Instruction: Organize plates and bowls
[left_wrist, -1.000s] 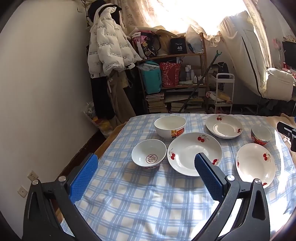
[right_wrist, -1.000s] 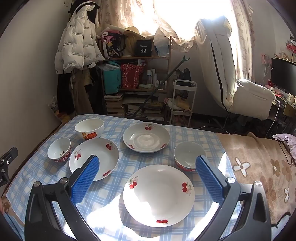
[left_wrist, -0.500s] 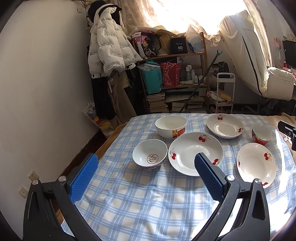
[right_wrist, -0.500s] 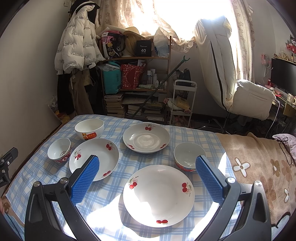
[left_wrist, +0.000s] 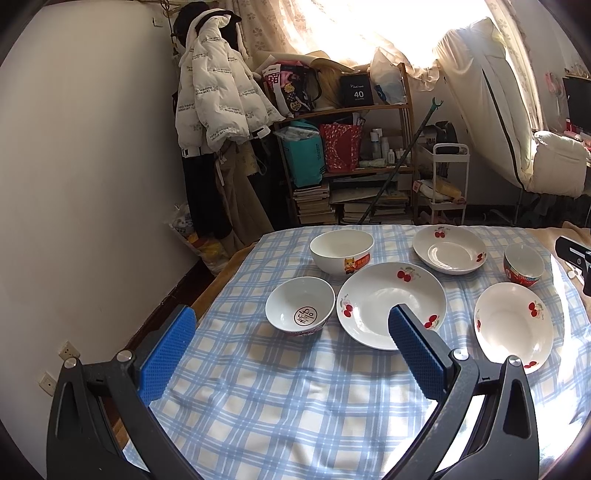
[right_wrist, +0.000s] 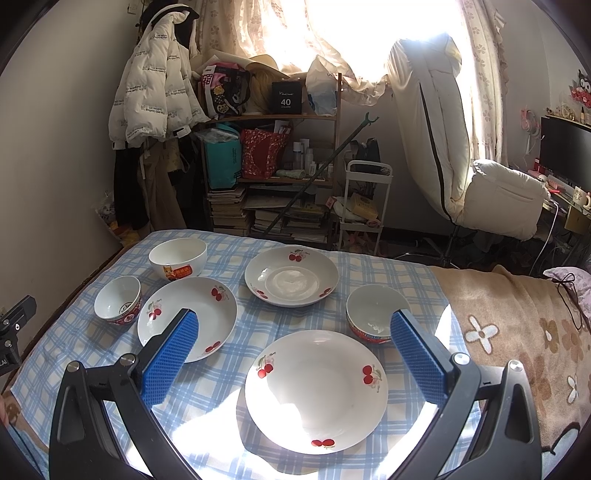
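Three white cherry plates and three bowls sit apart on a blue checked cloth (left_wrist: 295, 398). In the left wrist view my left gripper (left_wrist: 291, 339) is open above the cloth, just short of a small bowl (left_wrist: 300, 311) and the middle plate (left_wrist: 384, 301). A large white bowl (left_wrist: 341, 250), the far plate (left_wrist: 448, 254), a red-sided bowl (left_wrist: 523, 265) and the near-right plate (left_wrist: 513, 326) lie beyond. In the right wrist view my right gripper (right_wrist: 295, 343) is open over the near plate (right_wrist: 316, 391), with the red-sided bowl (right_wrist: 373, 314) by its right finger.
A wall (left_wrist: 92, 184) runs close along the left side of the cloth (right_wrist: 229, 369). Past the far edge stand a cluttered shelf (right_wrist: 273, 166), a hanging white jacket (left_wrist: 218, 99) and a small cart (right_wrist: 364, 206). A brown flowered blanket (right_wrist: 517, 332) lies to the right.
The left wrist view has shifted very slightly, so the dishes sit a touch further right in it. Both grippers stay open and no dish has moved.
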